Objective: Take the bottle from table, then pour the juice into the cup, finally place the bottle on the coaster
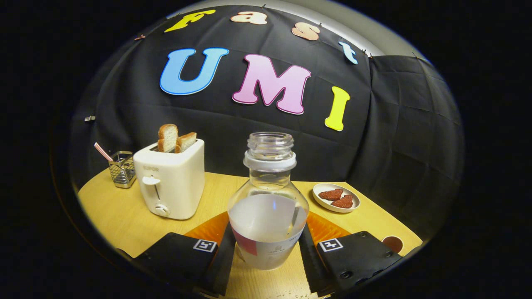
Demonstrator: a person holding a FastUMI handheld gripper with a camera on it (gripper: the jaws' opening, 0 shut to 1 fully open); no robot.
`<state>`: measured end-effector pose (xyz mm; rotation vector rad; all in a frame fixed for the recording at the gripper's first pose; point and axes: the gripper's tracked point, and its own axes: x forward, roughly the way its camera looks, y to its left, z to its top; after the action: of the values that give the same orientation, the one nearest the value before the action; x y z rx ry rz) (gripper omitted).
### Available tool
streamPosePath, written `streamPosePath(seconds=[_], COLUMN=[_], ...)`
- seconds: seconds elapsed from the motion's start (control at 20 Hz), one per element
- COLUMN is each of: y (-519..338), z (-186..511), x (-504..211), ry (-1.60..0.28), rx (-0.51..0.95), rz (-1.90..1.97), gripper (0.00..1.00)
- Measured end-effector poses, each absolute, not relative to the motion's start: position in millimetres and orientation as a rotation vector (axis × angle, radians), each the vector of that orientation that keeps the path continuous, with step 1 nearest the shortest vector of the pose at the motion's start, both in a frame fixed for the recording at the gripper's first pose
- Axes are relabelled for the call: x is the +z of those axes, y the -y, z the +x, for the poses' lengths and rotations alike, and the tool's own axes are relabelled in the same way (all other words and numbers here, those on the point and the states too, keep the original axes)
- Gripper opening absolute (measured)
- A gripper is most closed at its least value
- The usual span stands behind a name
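Observation:
A clear bottle [268, 207] with no cap and a white label stands upright between my fingers. My gripper [267, 229] is shut on the bottle, both fingers pressing its lower sides. An orange coaster [210, 229] lies on the table under and behind the bottle; I cannot tell whether the bottle rests on it. A small round cup [392, 243] with a brown inside sits to the right, beyond my right finger and partly hidden by it.
A white toaster [171, 182] with two bread slices stands ahead to the left, a metal mesh holder [122, 169] with a straw beyond it. A small plate [336, 197] with two red heart-shaped pieces lies ahead to the right. The wooden table [116, 216] ends at the black cloth wall.

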<state>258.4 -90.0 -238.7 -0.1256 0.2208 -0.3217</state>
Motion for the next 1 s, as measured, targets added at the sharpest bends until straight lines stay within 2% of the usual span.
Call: streamPosePath(seconds=[0.6,1.0], y=[110.8,117.5], z=[298.4,295.9], x=[-276.5,-276.2], ry=[-0.247,-0.254], rx=[-0.339,-0.356], rz=[-0.040,-0.014], gripper=[0.74,0.80])
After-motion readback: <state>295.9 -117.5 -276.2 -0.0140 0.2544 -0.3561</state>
